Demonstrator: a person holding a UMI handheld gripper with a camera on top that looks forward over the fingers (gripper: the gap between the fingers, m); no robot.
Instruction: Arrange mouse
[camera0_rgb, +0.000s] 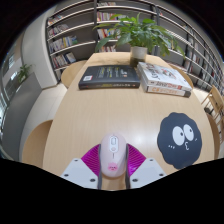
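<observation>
Gripper (113, 170) low over a round light-wood surface (95, 115), fingers (80, 172) showing at the near edge w/ magenta pads on inner faces. White mouse (113, 153) w/ pink wheel sits between the pads, nose pointing away from the gripper; pads appear to press both its flanks, no gap seen on either side, so gripper reads as clamped on mouse. Can't tell whether mouse rests on surface or is lifted a bit. To the right of the mouse, apart from it: black round mouse pad (182, 134) w/ scalloped edge and cartoon eyes, lying flat near the surface rim. Further out, beyond the fingers: dark book (110, 78) flat, left of centre; lighter book (164, 79) just beside it on the right, angled. Potted plant (145, 38) at far side of surface, behind the books. Bookshelves (75, 30) w/ rows of books fill the bkgd. Wooden chair (215, 108) partly seen at right of surface.
</observation>
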